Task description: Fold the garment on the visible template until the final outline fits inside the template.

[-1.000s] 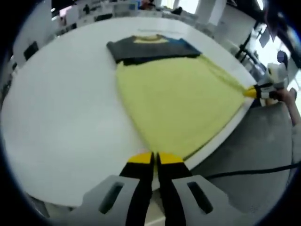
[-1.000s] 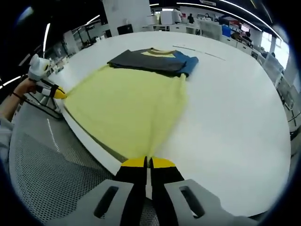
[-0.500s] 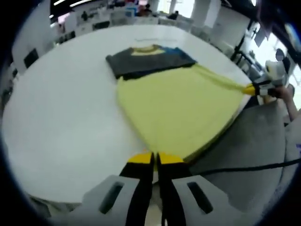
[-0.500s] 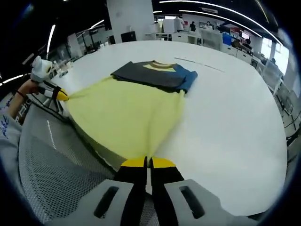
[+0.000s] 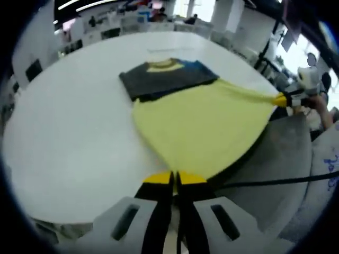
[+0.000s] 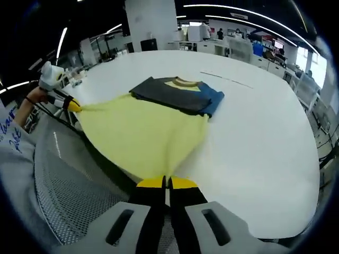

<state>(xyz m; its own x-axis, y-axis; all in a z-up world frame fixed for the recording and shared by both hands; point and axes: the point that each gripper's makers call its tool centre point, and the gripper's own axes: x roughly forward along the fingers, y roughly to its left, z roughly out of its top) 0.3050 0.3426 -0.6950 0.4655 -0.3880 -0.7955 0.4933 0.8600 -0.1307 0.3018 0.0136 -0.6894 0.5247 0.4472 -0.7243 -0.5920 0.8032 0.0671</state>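
- White table point(image 5: 63, 143) is lying under everything, with an office blurring behind it.
- Shirt point(image 5: 204, 124) point(image 6: 140, 135) is stretching off the table's near edge, yellow body toward me, dark shoulders and blue sleeve farther back.
- I am pinching one yellow hem corner in my left gripper point(image 5: 174, 179), jaws closed on the cloth.
- I am pinching the other corner in my right gripper point(image 6: 166, 183), also closed on cloth.
- Grey mesh chair point(image 6: 69, 196) is sitting below the hanging hem.

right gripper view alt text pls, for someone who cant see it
The right gripper, jaws shut, pinches the near hem of a yellow garment spread on a white table. The left gripper holds the opposite hem corner off the table edge.
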